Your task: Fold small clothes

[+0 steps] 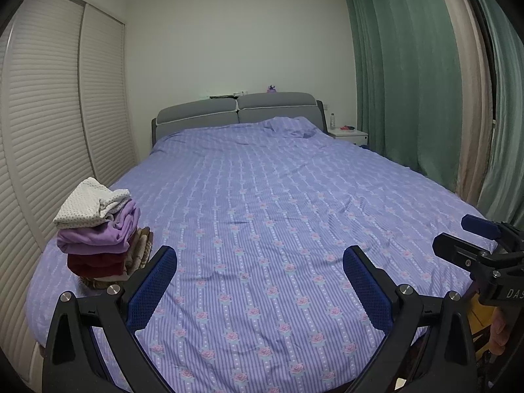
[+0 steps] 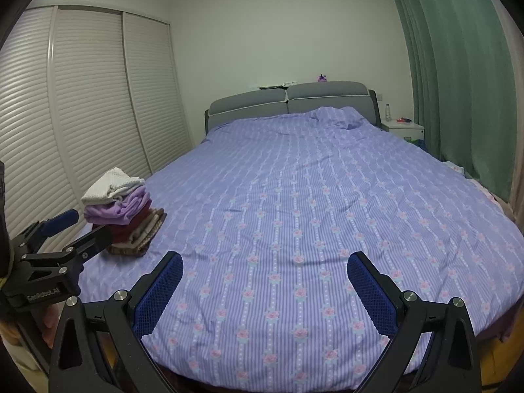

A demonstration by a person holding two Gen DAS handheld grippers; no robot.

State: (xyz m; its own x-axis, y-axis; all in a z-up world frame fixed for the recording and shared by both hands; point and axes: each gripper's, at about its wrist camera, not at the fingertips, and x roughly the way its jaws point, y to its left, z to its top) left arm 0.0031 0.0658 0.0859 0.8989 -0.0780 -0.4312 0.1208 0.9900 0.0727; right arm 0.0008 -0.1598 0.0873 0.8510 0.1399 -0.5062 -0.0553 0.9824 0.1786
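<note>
A stack of folded small clothes (image 1: 98,229) (image 2: 122,213) sits on the bed's near left corner: a white dotted piece on top, lilac below it, then dark red and brown pieces. My left gripper (image 1: 260,255) hangs open over the purple flowered bedspread (image 1: 262,229), with nothing between its blue pads; the stack lies just left of its left finger. My right gripper (image 2: 265,262) is also open and holds nothing, above the bedspread (image 2: 311,213) near the foot of the bed. Each gripper shows at the edge of the other's view.
White louvred wardrobe doors (image 1: 49,114) run along the left of the bed. Green curtains (image 1: 409,82) hang on the right. A grey headboard (image 1: 239,111) and a white nightstand (image 1: 348,136) with a bottle stand at the far end.
</note>
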